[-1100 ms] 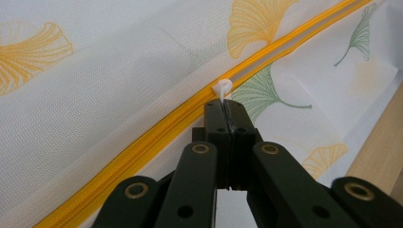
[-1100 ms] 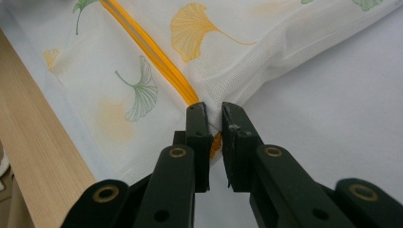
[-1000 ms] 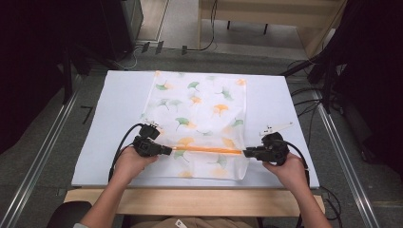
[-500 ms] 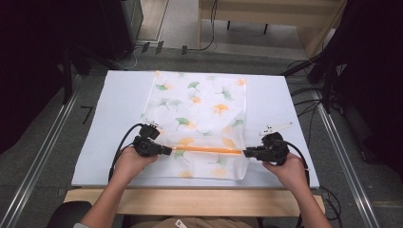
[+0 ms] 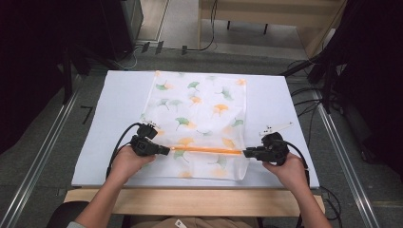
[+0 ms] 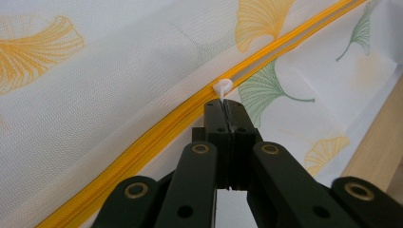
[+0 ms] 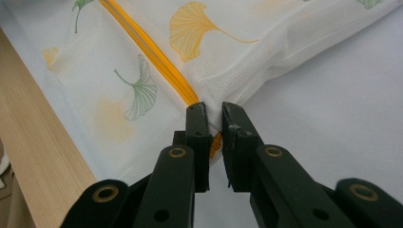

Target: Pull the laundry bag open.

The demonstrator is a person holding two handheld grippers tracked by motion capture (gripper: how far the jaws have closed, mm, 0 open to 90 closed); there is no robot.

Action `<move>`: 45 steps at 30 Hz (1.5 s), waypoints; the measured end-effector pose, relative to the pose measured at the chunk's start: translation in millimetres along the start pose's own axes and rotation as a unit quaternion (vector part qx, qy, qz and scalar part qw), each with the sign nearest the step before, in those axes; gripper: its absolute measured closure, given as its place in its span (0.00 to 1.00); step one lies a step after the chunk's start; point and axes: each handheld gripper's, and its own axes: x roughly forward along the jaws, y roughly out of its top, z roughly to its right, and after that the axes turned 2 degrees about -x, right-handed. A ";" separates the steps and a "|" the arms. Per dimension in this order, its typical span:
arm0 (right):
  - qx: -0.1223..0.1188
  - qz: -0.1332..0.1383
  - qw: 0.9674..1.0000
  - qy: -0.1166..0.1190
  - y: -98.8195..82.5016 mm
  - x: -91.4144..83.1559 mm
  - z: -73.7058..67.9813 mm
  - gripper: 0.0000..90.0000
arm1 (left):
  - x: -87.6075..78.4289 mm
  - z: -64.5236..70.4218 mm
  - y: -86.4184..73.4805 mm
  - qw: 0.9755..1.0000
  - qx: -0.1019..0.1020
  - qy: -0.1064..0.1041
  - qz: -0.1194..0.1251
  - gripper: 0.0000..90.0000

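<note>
While the mesh bag lies flat on the white table, my left gripper is fully closed on the white zipper pull. My right gripper pinches the bag's edge at the yellow zipper's other end.

Left tongs clamped shut — right tongs nearly closed, gripping.

High view: fixed above person's side, faces forward and down, far, takes in whole white table and floor beyond. Left gripper view: rides gripper, looks along own jaws, very close on mesh bag and its orange zipper. Right gripper view: same, opposite zipper end. All three share zipper.
</note>
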 end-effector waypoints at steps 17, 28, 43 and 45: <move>-0.001 -0.010 1.000 -0.001 -0.1 3.6 1.0 0.93 | -21.5 -22.5 -18.5 1.000 -0.016 -0.009 0.019 1.00; 0.000 -0.010 1.000 0.000 -0.3 3.6 1.4 0.93 | -19.7 -21.9 -18.2 1.000 -0.013 -0.004 0.011 1.00; -0.001 -0.012 1.000 0.002 0.0 4.2 1.0 0.93 | -25.6 -27.0 -20.7 1.000 -0.017 0.006 0.009 1.00; -0.001 -0.012 1.000 0.002 -0.1 4.0 0.9 0.93 | -30.0 -30.6 -22.5 1.000 -0.022 0.005 0.011 1.00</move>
